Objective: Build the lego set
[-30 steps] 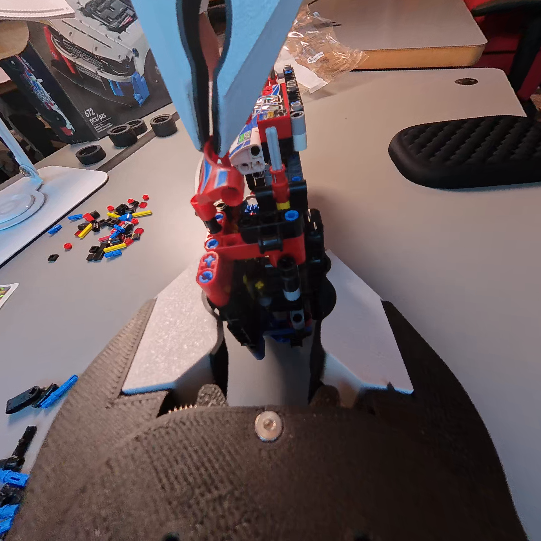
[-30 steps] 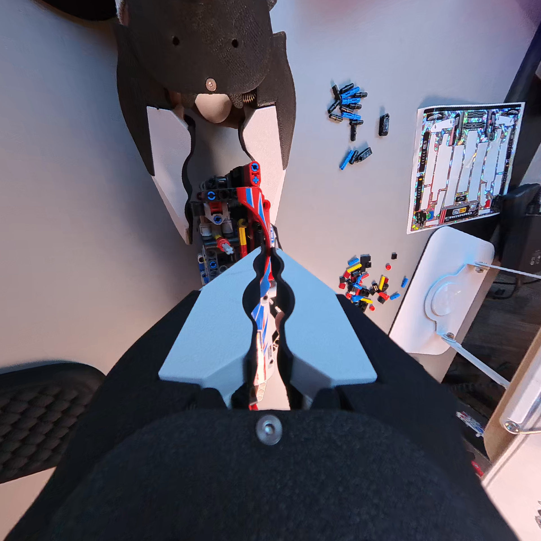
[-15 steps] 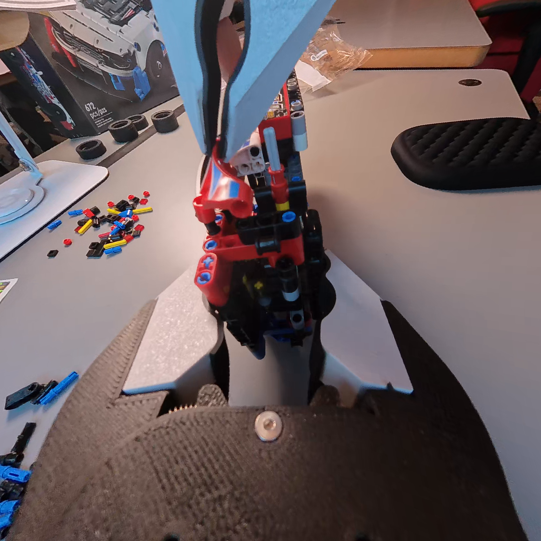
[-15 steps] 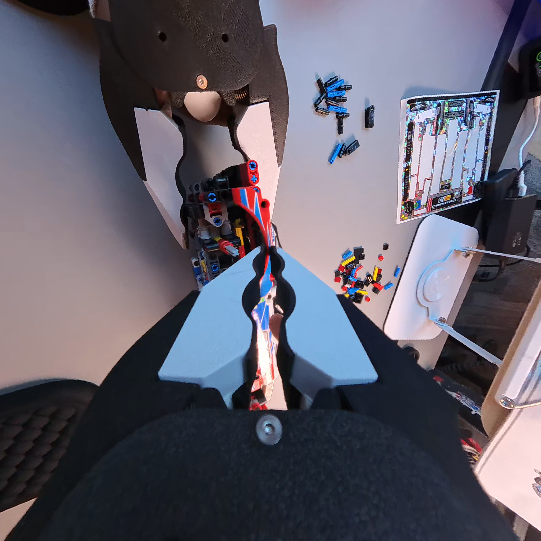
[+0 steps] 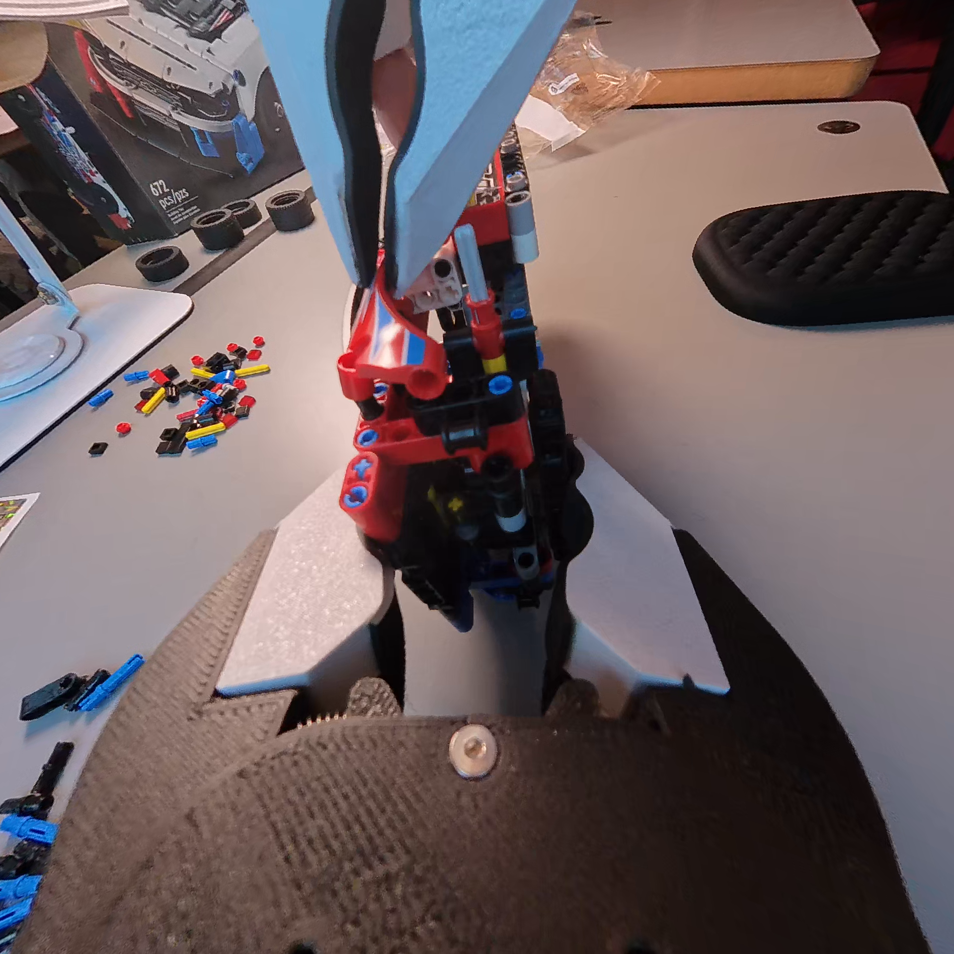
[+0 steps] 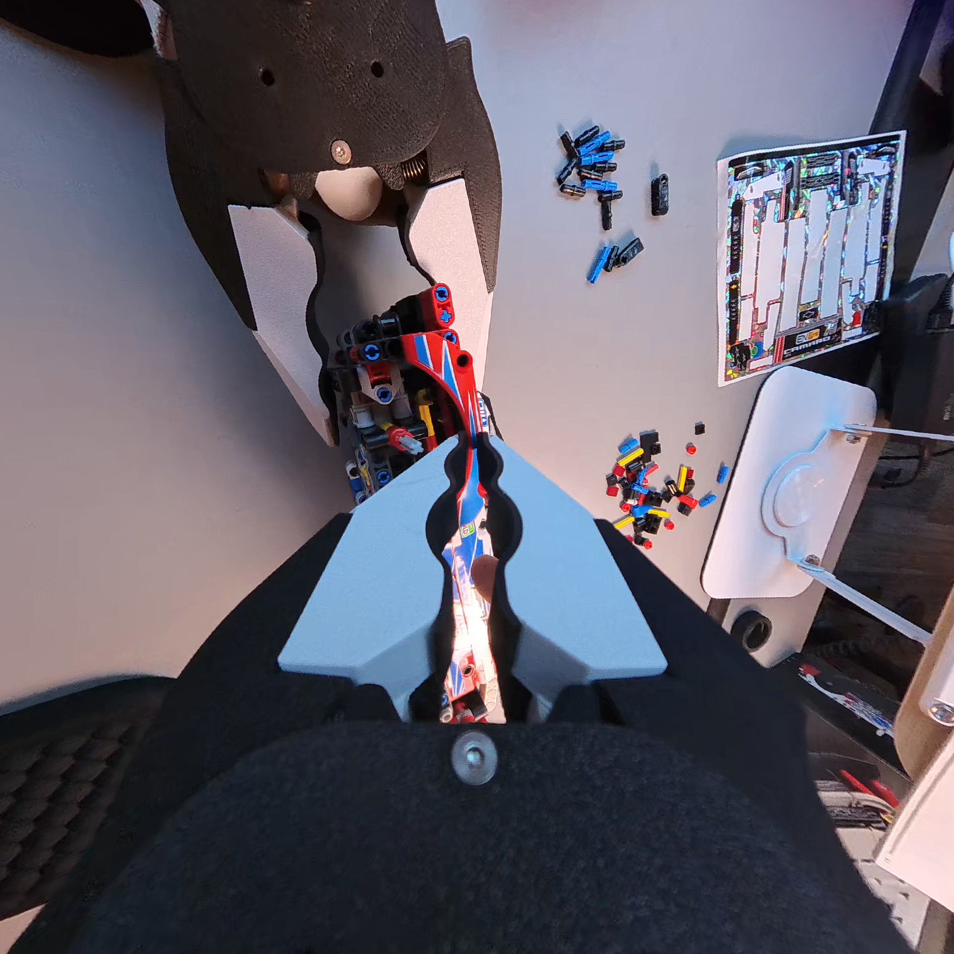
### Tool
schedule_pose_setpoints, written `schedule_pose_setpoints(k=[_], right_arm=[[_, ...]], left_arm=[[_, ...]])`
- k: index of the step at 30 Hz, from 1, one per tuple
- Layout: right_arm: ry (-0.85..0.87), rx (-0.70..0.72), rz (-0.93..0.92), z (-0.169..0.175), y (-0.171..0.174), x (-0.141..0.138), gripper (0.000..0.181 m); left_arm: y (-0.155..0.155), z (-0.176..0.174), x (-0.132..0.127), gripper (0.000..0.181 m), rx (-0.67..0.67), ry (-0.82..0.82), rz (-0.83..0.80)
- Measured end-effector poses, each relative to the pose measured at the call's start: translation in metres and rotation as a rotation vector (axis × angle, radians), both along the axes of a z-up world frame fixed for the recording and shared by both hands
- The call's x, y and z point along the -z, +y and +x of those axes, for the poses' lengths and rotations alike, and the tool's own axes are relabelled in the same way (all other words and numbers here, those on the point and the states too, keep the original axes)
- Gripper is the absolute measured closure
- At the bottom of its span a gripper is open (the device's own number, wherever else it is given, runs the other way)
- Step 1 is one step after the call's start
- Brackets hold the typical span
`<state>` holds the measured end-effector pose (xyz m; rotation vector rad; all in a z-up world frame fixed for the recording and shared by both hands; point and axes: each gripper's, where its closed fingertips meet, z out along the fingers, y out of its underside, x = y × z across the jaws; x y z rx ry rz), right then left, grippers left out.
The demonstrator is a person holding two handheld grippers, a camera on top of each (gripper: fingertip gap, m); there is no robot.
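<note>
left gripper [image 5: 472, 521]: fingers spread about as wide as the lego model, clamped on its lower black part from both sides; holds it upright above the grey table [image 5: 722, 413].
right gripper [image 6: 472, 439]: comes down from above, fingers nearly together, pinching the thin edge of the red panel.
lego model [image 5: 454, 428]: a red and black half-built car body with blue pins, a yellow bit and a grey rod sticking up; standing on end between the left gripper's white fingers [image 5: 309, 583].
red panel [image 5: 392, 340]: curved, with blue and white stripes; it sits at the model's upper left corner, touching it. whether it is fully pressed home is hard to tell, since the blue fingers [image 6: 382, 557] cover its top.
loose parts [image 5: 196, 397]: small red, blue, yellow and black pieces scattered on the table left of the model, well apart from it.
tyres [image 5: 222, 229]: four black ones near the box [image 5: 155, 124] at the far left.
sticker sheet [image 6: 805, 253]: flat on the table beyond the loose parts, seen from the right wrist.
black pad [image 5: 836, 258]: on the table to the right.
</note>
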<state>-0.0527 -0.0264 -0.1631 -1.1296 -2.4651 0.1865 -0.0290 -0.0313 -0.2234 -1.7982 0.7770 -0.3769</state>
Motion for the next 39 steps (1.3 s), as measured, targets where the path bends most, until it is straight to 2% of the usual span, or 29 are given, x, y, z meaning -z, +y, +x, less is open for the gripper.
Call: schedule_pose_setpoints(k=[1,11,19,22,27,39], right_arm=[[0.002,0.001,0.000,0.000,0.000,0.000,0.180],[0.016,-0.006,-0.076,0.005,-0.007,-0.005,0.176],[-0.001,-0.041,-0.149,0.008,-0.002,-0.024,0.171],[-0.064,-0.090,-0.127,0.014,-0.004,-0.026,0.172],[-0.155,-0.164,-0.057,0.022,-0.007,-0.011,0.172],[-0.166,-0.160,0.054,0.017,-0.005,-0.003,0.176]], left_arm=[[0.000,0.000,0.000,0.116,0.000,-0.001,-0.002],[-0.002,0.003,-0.001,0.117,0.003,0.019,0.020],[-0.003,0.004,-0.002,0.116,0.009,0.032,0.038],[-0.004,0.005,-0.002,0.117,0.010,0.045,0.053],[-0.004,0.006,-0.002,0.117,0.013,0.061,0.069],[-0.004,0.006,-0.002,0.117,0.010,0.071,0.066]])
